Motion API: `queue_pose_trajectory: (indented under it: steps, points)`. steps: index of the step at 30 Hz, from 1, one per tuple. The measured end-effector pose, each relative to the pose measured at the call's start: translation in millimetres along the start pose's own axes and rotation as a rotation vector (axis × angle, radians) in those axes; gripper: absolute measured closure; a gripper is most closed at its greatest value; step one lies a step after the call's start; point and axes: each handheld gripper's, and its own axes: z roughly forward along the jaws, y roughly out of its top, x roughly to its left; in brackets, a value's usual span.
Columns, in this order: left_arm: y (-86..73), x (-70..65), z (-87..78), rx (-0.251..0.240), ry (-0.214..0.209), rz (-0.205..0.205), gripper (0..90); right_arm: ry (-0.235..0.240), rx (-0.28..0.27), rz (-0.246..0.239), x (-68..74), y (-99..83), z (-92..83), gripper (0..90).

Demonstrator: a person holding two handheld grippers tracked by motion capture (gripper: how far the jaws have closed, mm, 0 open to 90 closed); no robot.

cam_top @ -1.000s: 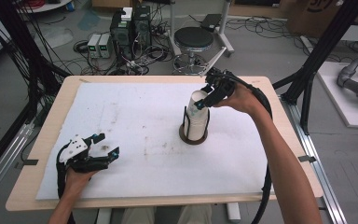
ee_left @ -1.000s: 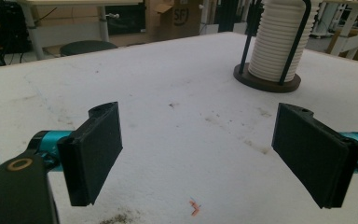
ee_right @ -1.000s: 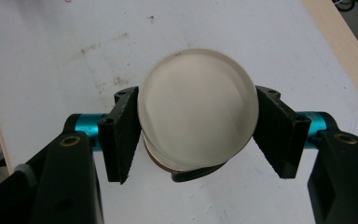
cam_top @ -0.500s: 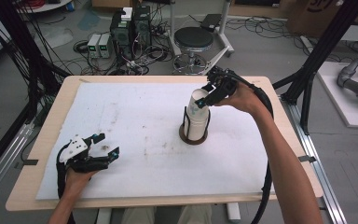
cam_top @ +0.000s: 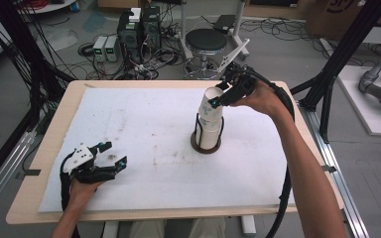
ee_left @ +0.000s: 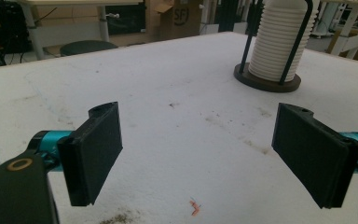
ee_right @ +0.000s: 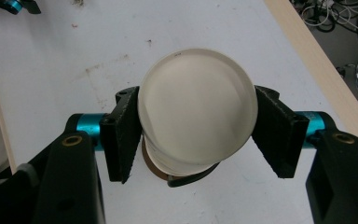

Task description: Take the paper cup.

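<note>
A tall stack of white paper cups (cam_top: 208, 130) stands upside down in a holder with a dark round base (cam_top: 206, 147) and black wire posts, right of the table's middle. My right gripper (cam_top: 219, 94) comes in from the right and is shut on the top cup (cam_top: 207, 106). In the right gripper view both pads press the sides of that cup (ee_right: 191, 121), held by the right gripper (ee_right: 196, 102), whose flat bottom faces the camera. My left gripper (cam_top: 114, 153) rests open near the front left corner. Nothing lies between the left gripper's (ee_left: 200, 144) jaws, and the stack (ee_left: 279, 42) stands far ahead.
A white mat (cam_top: 144, 124) covers the wooden table (cam_top: 44, 144), with faint stains near the middle. A small orange scrap (ee_left: 195, 206) lies by my left gripper. Beyond the far edge are a stool (cam_top: 206, 42), electronics and cables on the floor.
The right hand with the top cup has shifted very slightly. The left hand and its gripper have stayed where they were.
</note>
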Motion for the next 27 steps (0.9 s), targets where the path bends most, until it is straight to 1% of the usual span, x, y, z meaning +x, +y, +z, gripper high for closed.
queue_pose_trajectory:
  steps: [1, 7, 10, 11, 12, 13, 15, 27]
  points:
    - [0.0, -0.1, 0.1, -0.001, 0.000, -0.001, 15.9, 0.000, -0.010, 0.001, -0.1, 0.6, -2.0, 37.6]
    - [0.0, -0.1, 0.0, 0.000, -0.001, 0.000, 15.9, -0.010, -0.020, -0.002, -1.0, 4.3, -11.7, 37.6]
    - [0.0, -0.1, 0.0, 0.000, -0.001, 0.000, 15.9, -0.020, -0.031, -0.007, -1.0, 8.4, -21.4, 37.6]
    - [0.0, -0.2, 0.0, 0.000, 0.001, 0.000, 15.9, -0.020, -0.031, -0.007, -1.0, 8.4, -21.4, 37.6]
    - [0.0, -0.4, 0.1, 0.001, 0.001, 0.000, 15.8, -0.023, -0.042, -0.011, -0.9, 10.4, -26.4, 37.6]
    - [0.0, -0.4, 0.1, 0.001, 0.001, 0.000, 15.9, -0.023, -0.042, -0.011, -0.9, 10.4, -26.4, 37.6]
    - [0.0, -0.3, 0.1, 0.000, 0.001, 0.000, 15.9, -0.029, -0.044, -0.015, -0.6, 12.5, -32.2, 37.6]
    - [0.0, -0.4, 0.1, 0.000, 0.001, 0.000, 15.9, -0.035, -0.059, -0.014, 0.4, 14.0, -40.9, 37.6]
